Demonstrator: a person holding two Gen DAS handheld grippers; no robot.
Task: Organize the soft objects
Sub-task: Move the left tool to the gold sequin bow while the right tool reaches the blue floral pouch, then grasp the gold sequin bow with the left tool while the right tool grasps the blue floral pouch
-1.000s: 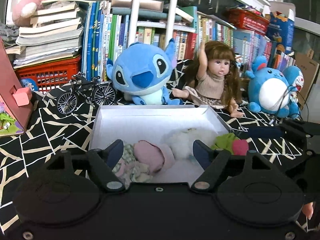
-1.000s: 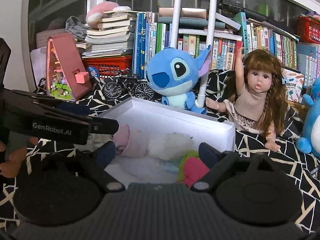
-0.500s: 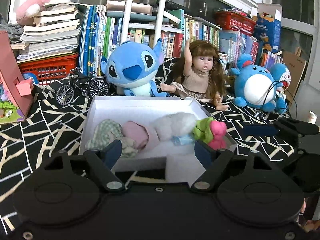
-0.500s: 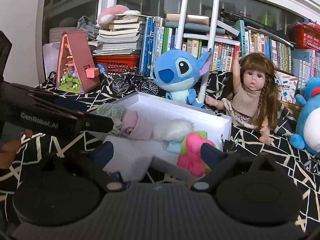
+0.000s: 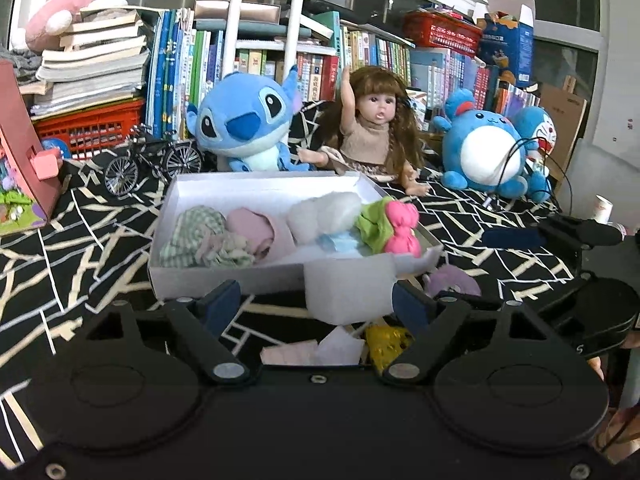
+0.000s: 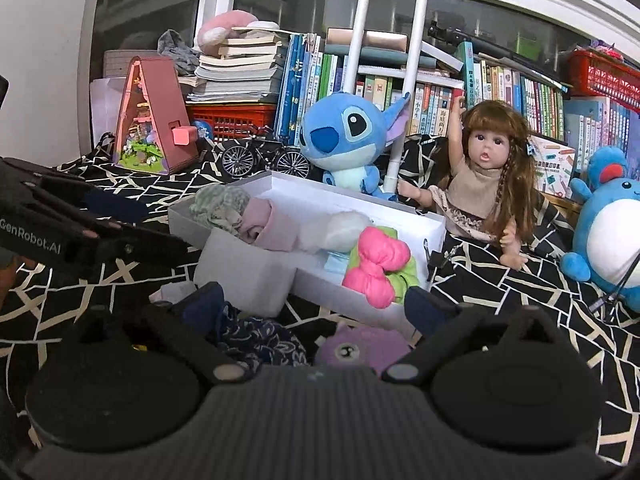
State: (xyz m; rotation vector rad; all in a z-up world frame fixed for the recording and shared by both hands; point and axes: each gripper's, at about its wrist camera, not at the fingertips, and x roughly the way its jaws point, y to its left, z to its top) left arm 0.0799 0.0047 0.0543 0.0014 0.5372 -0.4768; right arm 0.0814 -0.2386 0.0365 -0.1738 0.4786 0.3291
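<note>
The right gripper (image 6: 316, 304) points toward twelve o'clock with its jaws opening and nothing pressed between them; just below lie a dark blue patterned cloth (image 6: 260, 342) at seven o'clock and a purple plush face (image 6: 356, 350) at six. Ahead, a white box (image 6: 400, 210) holds a green checked bundle (image 6: 218, 204), a pink roll (image 6: 266, 226), white fluff (image 6: 340, 230) and a pink bow (image 6: 378, 268) on green cloth. The left gripper (image 6: 92, 236) reaches in from nine o'clock.

Left gripper (image 5: 316, 304) and right gripper (image 6: 314, 306), both angled downward, jaws opening with nothing pinched between them. A fingertip, apparently, shows beside each.
</note>
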